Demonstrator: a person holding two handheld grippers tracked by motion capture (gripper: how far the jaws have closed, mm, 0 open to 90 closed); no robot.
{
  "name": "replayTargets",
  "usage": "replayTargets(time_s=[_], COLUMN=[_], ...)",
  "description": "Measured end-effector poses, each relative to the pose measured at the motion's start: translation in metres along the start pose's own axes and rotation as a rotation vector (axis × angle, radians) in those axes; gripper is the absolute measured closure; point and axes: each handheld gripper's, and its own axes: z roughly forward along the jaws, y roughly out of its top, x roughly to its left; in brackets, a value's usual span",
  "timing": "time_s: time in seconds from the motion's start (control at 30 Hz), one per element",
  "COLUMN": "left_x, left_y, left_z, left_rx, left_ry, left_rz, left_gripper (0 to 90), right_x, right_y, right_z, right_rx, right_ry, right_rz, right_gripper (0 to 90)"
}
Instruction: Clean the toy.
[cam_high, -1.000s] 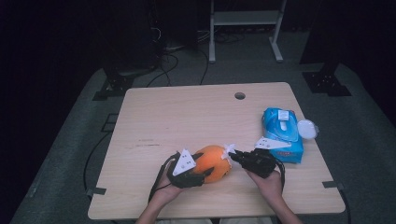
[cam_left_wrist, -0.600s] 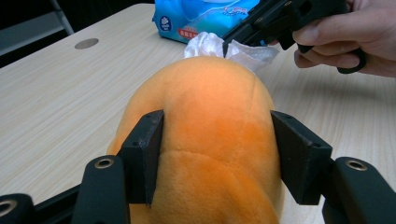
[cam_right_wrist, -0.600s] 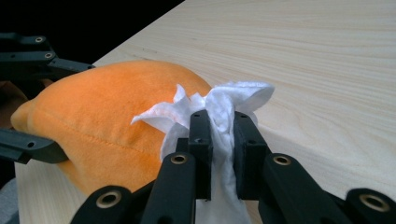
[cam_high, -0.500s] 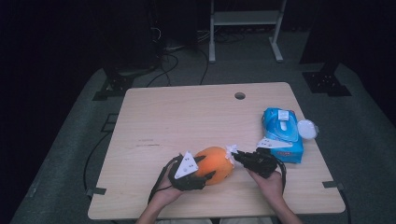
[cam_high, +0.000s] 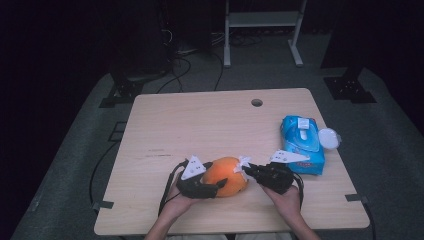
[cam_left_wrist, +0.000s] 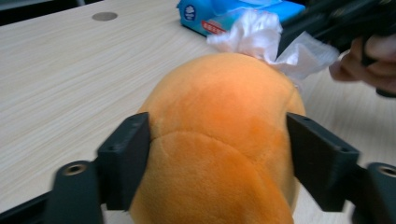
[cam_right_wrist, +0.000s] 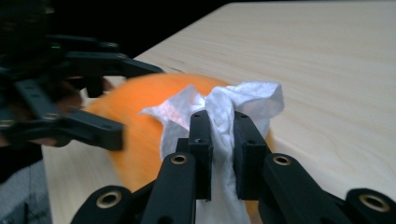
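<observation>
Table (cam_high: 200, 125): light wood, cable hole (cam_high: 257, 102) near the far edge at about 12 o'clock.

Wipes pack (cam_high: 302, 144): blue, lying flat at roughly 3 o'clock from table centre, near the right edge. Small white round lid (cam_high: 329, 138) just beside it at its 3 o'clock.

Orange plush toy (cam_high: 226, 176): sits on the table at 6 o'clock, near my edge, between my two tools. In the left gripper view it bulges up between the jaws (cam_left_wrist: 219, 140).

Left gripper (cam_high: 202, 185): at the toy's 9 o'clock. Jaws have just been opening, with the toy between them. They now flank its sides at 9 and 3 o'clock in the left gripper view; left jaw sits right at the fabric, right one looks barely off it. Not squeezing, so I read it as spread, grip released.

Right gripper (cam_high: 252, 171): at the toy's 3 o'clock, jaws pinched together on a white wipe (cam_right_wrist: 224, 116). The crumpled wipe (cam_high: 243, 163) is pressed against the toy's upper right side; loose end sticks out past the jaw tips.
</observation>
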Motion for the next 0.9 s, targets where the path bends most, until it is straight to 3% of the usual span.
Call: replayTargets(time_s=[0.13, 0.2, 0.27, 0.37, 0.43, 0.5, 0.6, 0.67, 0.8, 0.9], left_x=[-0.012, -0.019, -0.021, -0.016, -0.01, -0.006, -0.008, -0.011, -0.015, -0.007], left_y=[0.001, 0.002, 0.002, 0.004, 0.004, 0.003, 0.001, 0.002, 0.003, 0.002], left_z=[0.002, 0.004, 0.004, 0.002, 0.003, 0.004, 0.004, 0.005, 0.006, 0.005], left_rx=[0.007, 0.009, 0.006, -0.012, 0.0, 0.01, 0.011, 0.008, 0.005, -0.017], left_ry=[-0.021, -0.026, -0.03, -0.018, 0.007, -0.003, -0.006, 0.003, 0.007, 0.003], left_rz=[0.133, 0.19, 0.203, 0.148, 0.075, 0.021, 0.048, 0.067, 0.096, -0.009], left_gripper=[34.3, 34.6, 33.7, 22.4, 16.1, 15.4, 24.6, 28.0, 27.3, 15.8], right_x=[0.022, 0.029, 0.026, 0.012, 0.005, 0.006, 0.018, 0.029, 0.045, 0.035], right_y=[0.009, 0.013, 0.014, 0.008, 0.004, 0.004, 0.007, 0.009, 0.012, 0.013], right_z=[0.0, 0.001, 0.0, 0.0, -0.002, -0.003, -0.003, -0.001, 0.004, 0.002], right_rx=[-0.017, -0.015, -0.014, 0.007, 0.007, 0.011, 0.0, -0.01, -0.007, 0.004], right_ry=[0.04, 0.029, 0.009, -0.047, -0.049, -0.057, -0.042, -0.004, 0.016, -0.019], right_rz=[-0.094, -0.128, -0.132, -0.112, -0.085, -0.093, -0.125, -0.157, -0.22, -0.189], right_gripper=[78.9, 78.9, 79.0, 79.1, 79.1, 79.1, 79.1, 79.1, 79.1, 79.1])
